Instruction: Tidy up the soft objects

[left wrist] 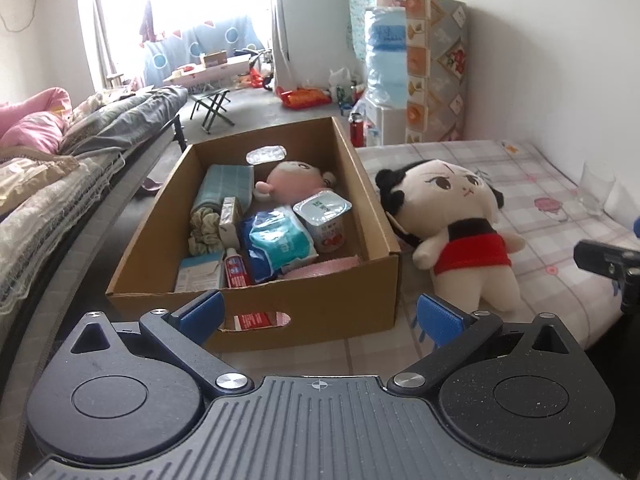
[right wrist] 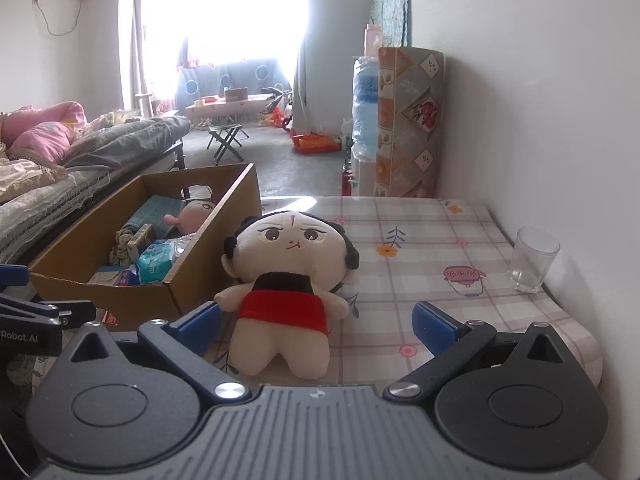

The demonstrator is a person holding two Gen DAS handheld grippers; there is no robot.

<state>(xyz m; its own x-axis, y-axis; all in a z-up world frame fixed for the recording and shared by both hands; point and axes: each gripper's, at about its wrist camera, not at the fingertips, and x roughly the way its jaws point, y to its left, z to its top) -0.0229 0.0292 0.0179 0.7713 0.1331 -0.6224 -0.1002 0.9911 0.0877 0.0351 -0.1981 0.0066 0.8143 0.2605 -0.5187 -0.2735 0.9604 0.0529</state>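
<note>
Both grippers open, empty: left gripper [left wrist: 318, 318], right gripper [right wrist: 316, 322].
Plush doll [right wrist: 290, 280] lies on mattress [right wrist: 440, 300] touching cardboard box [left wrist: 360, 300]; smaller pink plush [left wrist: 296, 180], probably, inside.

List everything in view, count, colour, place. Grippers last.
Plush doll: 1, cream with black hair and red skirt, lying on the table against the box's right side.
Cardboard box: 1, brown, open, left part of the table.
Pink plush: 1, pink, far end inside the box.
Towel: 1, teal, inside the box, left.
Scrunchie: 1, pale green, inside the box, left.
Yogurt cup: 1, white, inside the box, right.
Wipes pack: 1, blue and white, middle of the box.
Toothpaste tube: 1, red and white, near end of the box.
Glass: 1, clear, on the table by the wall.
Tablecloth: 1, checked pink-grey, on the table.
Left gripper: open, facing the box.
Right gripper: open, facing the doll.
</note>
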